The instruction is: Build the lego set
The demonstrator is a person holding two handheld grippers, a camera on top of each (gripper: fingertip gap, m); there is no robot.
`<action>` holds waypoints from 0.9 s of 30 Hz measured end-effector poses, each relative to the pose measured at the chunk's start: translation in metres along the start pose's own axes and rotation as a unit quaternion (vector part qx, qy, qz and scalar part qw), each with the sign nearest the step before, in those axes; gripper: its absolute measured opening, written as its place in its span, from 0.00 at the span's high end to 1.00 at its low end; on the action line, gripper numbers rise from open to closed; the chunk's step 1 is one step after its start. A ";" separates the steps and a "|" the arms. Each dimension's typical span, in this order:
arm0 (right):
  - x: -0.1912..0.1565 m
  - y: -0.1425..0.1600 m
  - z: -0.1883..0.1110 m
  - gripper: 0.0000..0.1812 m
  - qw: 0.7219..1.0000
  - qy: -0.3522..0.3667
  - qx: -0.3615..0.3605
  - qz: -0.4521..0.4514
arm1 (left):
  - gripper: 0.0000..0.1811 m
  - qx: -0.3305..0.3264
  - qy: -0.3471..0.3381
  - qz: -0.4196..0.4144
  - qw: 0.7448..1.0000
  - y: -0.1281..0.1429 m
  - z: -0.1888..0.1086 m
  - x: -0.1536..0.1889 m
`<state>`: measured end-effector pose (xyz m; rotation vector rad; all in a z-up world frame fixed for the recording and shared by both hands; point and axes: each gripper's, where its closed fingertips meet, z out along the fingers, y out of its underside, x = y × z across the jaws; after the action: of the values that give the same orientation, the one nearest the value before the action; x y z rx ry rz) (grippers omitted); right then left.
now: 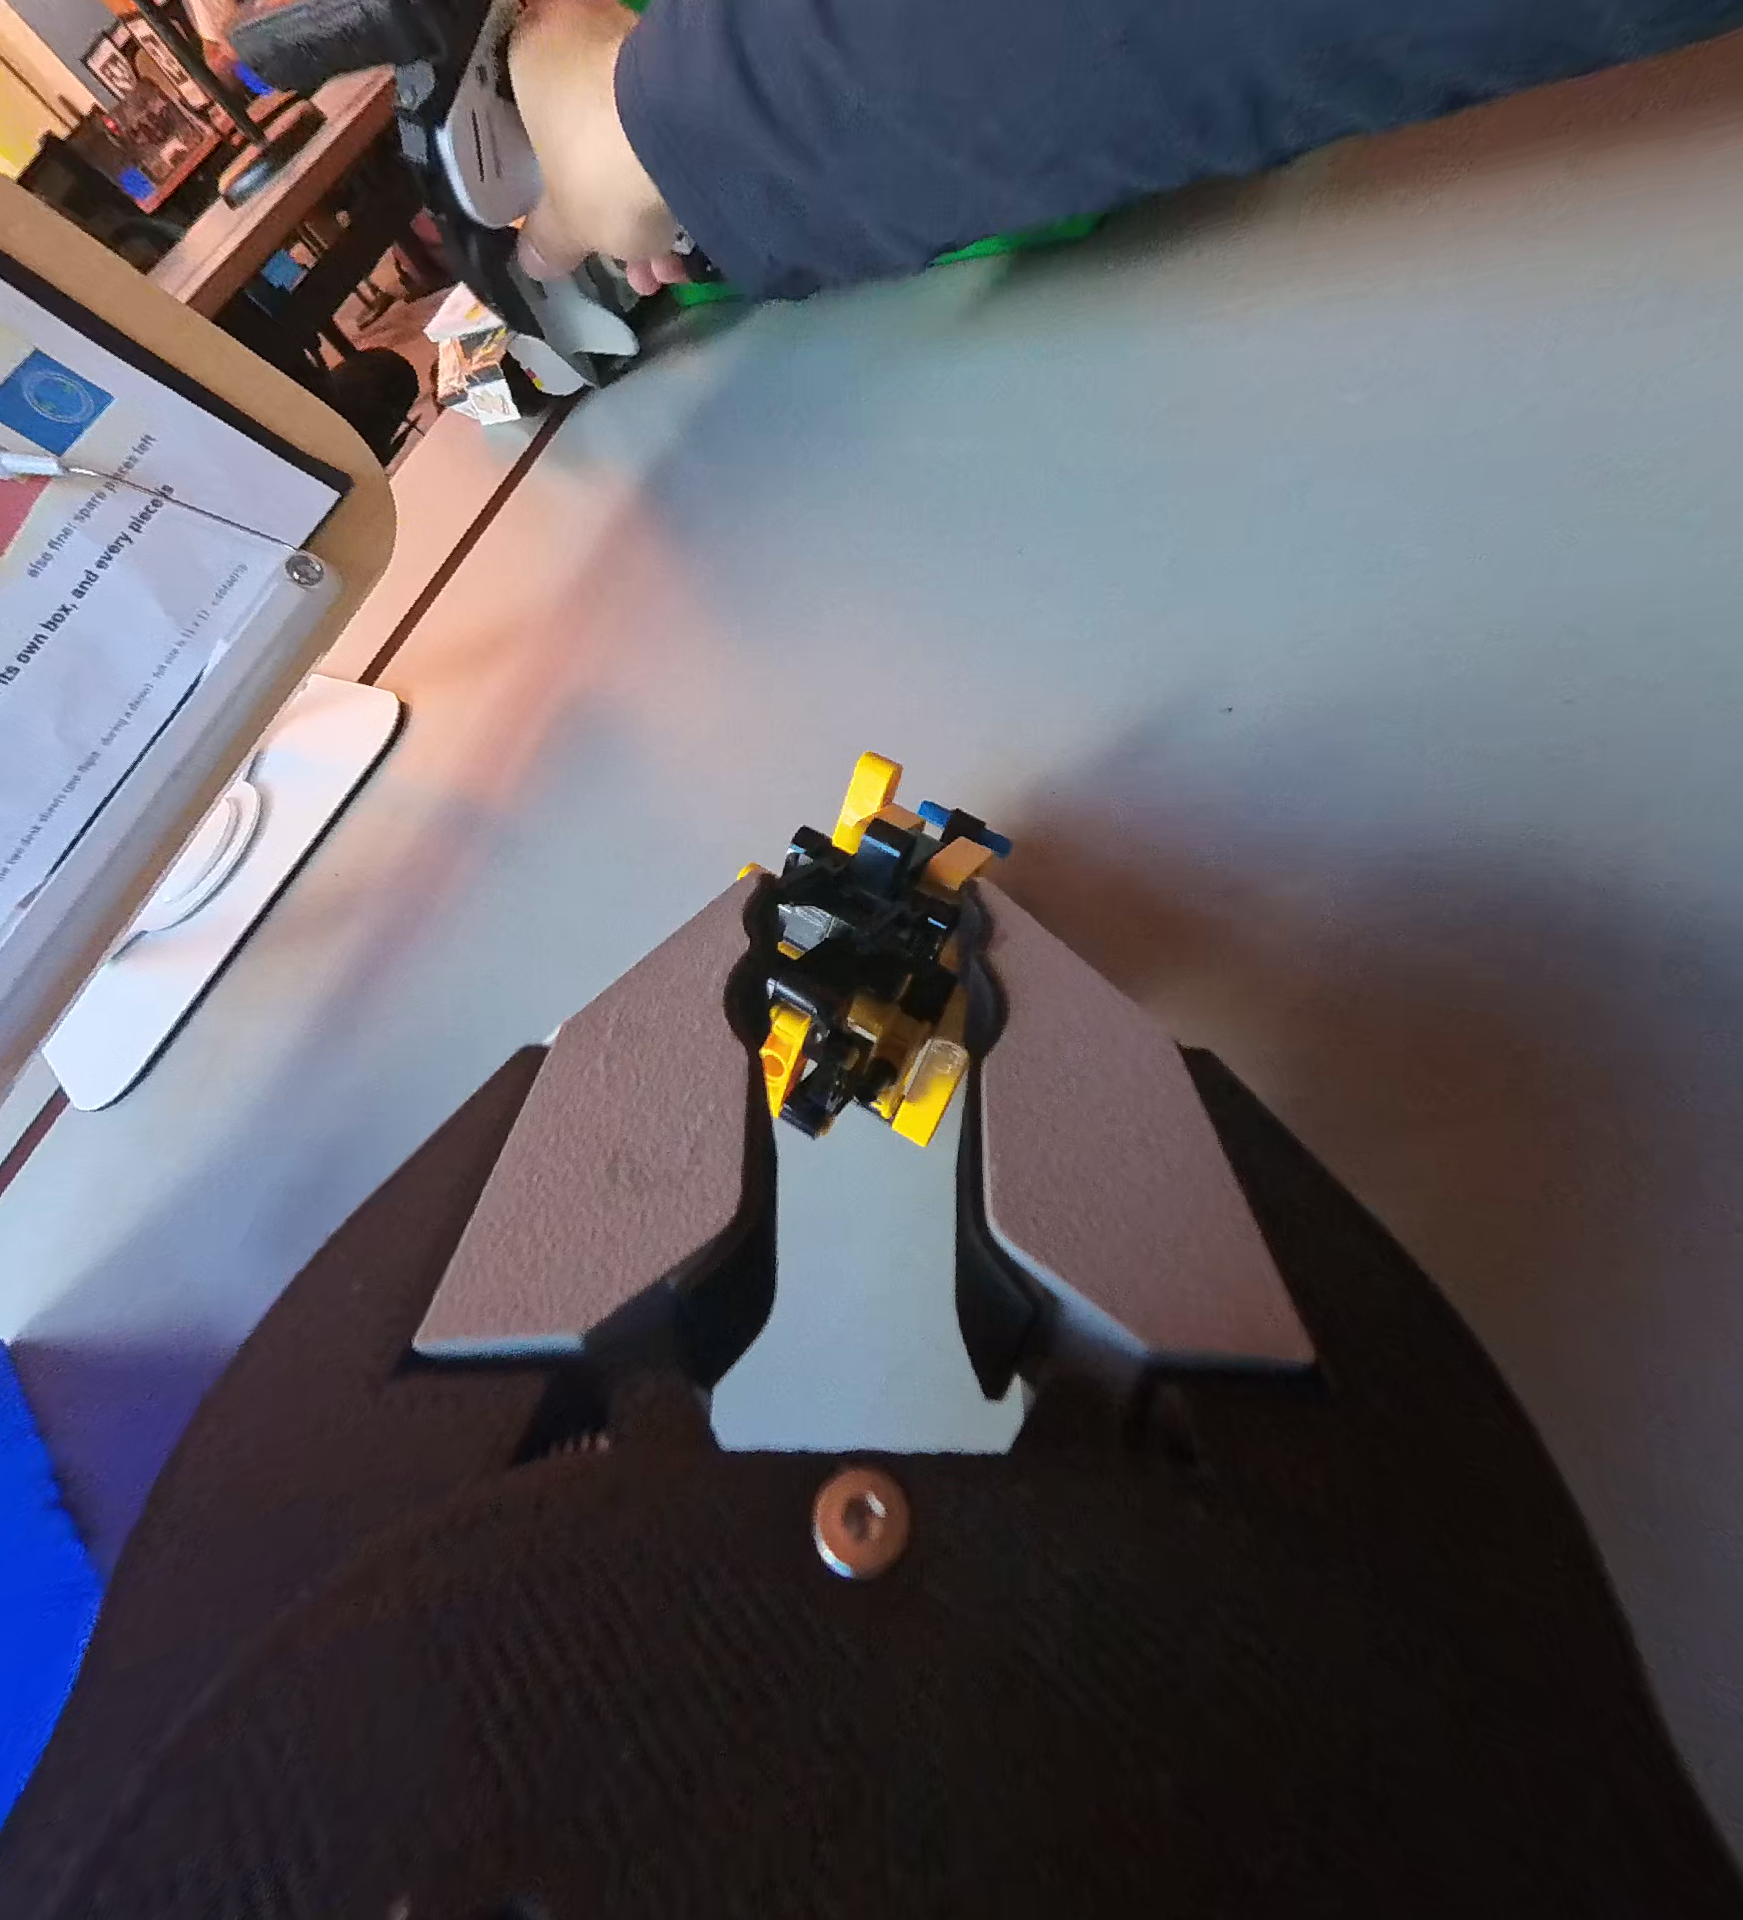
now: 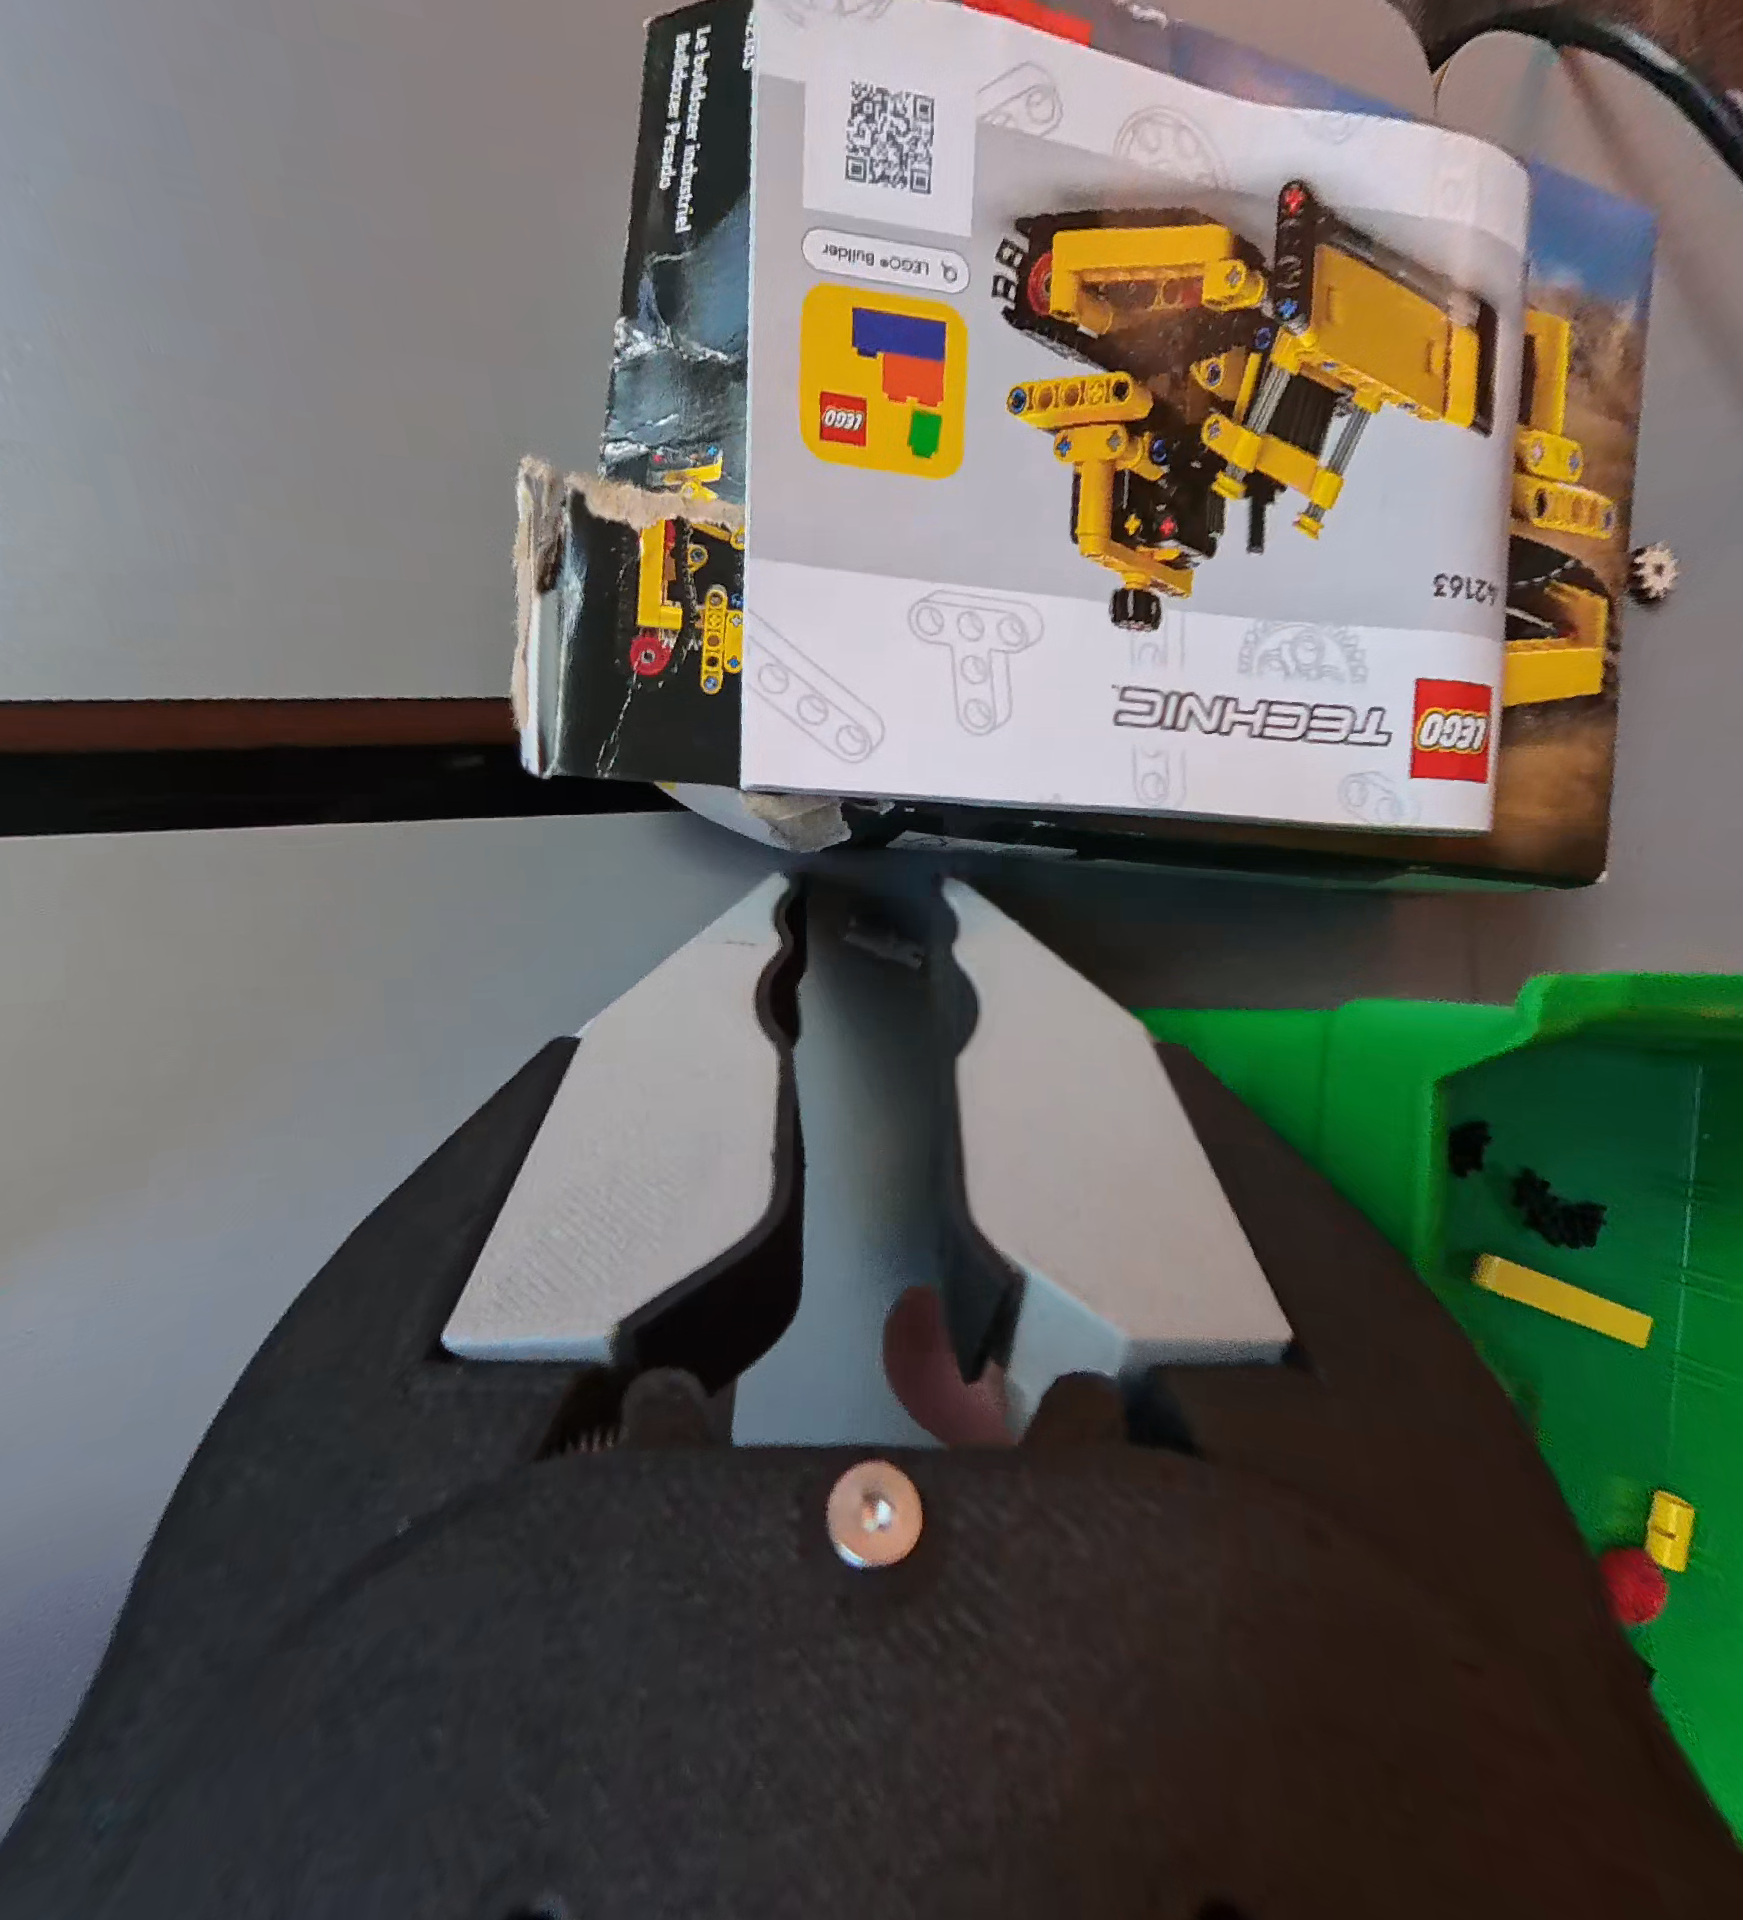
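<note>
Grey tabletop (image 1: 1262, 644) fills both wrist views, and the task's thing sits at its middle: a small yellow-and-black lego assembly (image 1: 872, 956) pinched between the tips of the left gripper (image 1: 867, 935), whose jaws are closed down to its width, a yellow lug and a blue pin poking out beyond the tips. Because the hold is only at the tips, on an uneven cluster, I judge that a hard press or twist from the other side could pivot it or pop a part loose. The right gripper (image 2: 872, 914) has its jaws apart, a narrow gap between them; something small and dark at the tips is too unclear to call held. Just beyond its tips stands the torn cardboard lego box (image 2: 1106, 468); right of the jaws lies a green plastic parts tray (image 2: 1366, 1049) holding a yellow beam (image 2: 1563, 1301). Far beyond the left jaws, a dark-sleeved arm (image 1: 1158, 125) reaches out.
</note>
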<state>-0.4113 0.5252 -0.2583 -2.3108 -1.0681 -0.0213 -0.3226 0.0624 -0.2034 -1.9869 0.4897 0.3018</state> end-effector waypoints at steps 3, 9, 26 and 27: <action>-0.001 0.005 0.000 0.99 1.000 -0.005 -0.016 -0.002 | 0.83 -0.004 -0.001 -0.002 1.000 0.002 0.000 -0.001; 0.003 0.012 -0.002 1.00 0.999 0.000 -0.032 0.001 | 0.83 -0.001 -0.004 -0.001 1.000 0.001 -0.001 -0.002; -0.019 0.041 -0.026 1.00 0.997 -0.067 -0.042 -0.014 | 0.83 0.002 -0.007 -0.002 1.000 -0.001 -0.002 -0.003; -0.020 0.042 -0.027 1.00 0.997 -0.066 -0.039 -0.022 | 0.83 0.003 -0.007 -0.002 1.000 -0.001 -0.002 -0.003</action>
<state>-0.3896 0.4765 -0.2616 -2.3856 -1.2039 0.0738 -0.3249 0.0616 -0.2003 -1.9778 0.4770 0.3117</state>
